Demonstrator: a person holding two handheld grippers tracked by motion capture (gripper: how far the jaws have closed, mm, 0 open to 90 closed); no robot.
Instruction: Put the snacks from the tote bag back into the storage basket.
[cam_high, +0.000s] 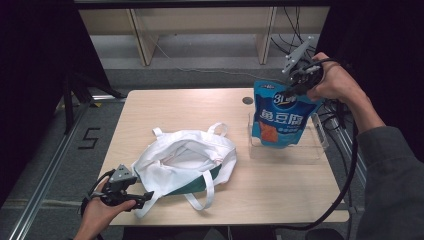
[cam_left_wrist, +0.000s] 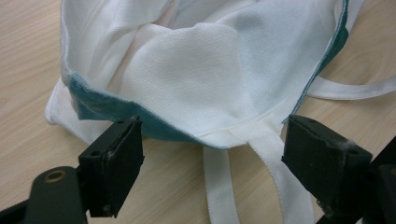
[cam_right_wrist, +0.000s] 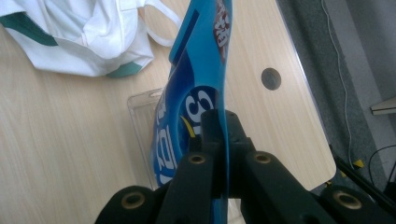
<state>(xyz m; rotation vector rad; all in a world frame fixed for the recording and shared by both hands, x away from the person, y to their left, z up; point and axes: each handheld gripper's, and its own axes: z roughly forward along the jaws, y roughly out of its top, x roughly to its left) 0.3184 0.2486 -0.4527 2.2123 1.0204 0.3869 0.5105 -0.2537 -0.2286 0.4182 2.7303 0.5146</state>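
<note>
A blue snack pouch (cam_high: 278, 117) with white lettering hangs upright over a clear plastic tray (cam_high: 286, 148) at the table's right. My right gripper (cam_high: 301, 81) is shut on the pouch's top edge; in the right gripper view the pouch (cam_right_wrist: 194, 84) runs edge-on between the closed jaws of that gripper (cam_right_wrist: 219, 133). A white tote bag (cam_high: 185, 160) with green trim lies open on the table's middle. My left gripper (cam_high: 145, 196) rests at the bag's near left corner, open. In the left gripper view the bag's rim and handle strap (cam_left_wrist: 219, 135) lie between its spread jaws, untouched by the pads.
The wooden table (cam_high: 150, 107) has a round cable hole (cam_high: 247, 100) behind the tray. A black cable (cam_high: 350, 170) trails from the right gripper past the table's right edge. Wooden furniture legs (cam_high: 142, 40) stand on the floor beyond.
</note>
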